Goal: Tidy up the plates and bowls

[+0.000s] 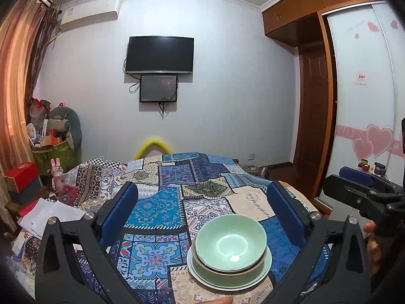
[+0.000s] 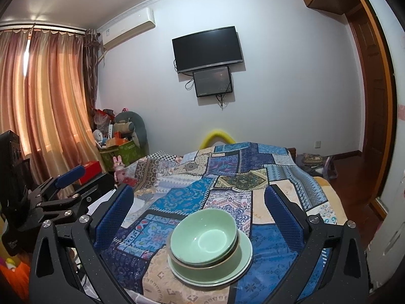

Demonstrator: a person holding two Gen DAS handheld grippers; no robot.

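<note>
Blue-padded left gripper (image 1: 202, 197), right gripper (image 2: 198, 198): agape, empty.

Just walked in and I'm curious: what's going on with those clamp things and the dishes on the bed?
A person holds a two-finger gripper in each hand, tidying dishes. The green bowls already sit nested on a plate on the patchwork bedspread. The left gripper and the right gripper are both open and hold nothing, hovering around the stack without touching it.
</note>
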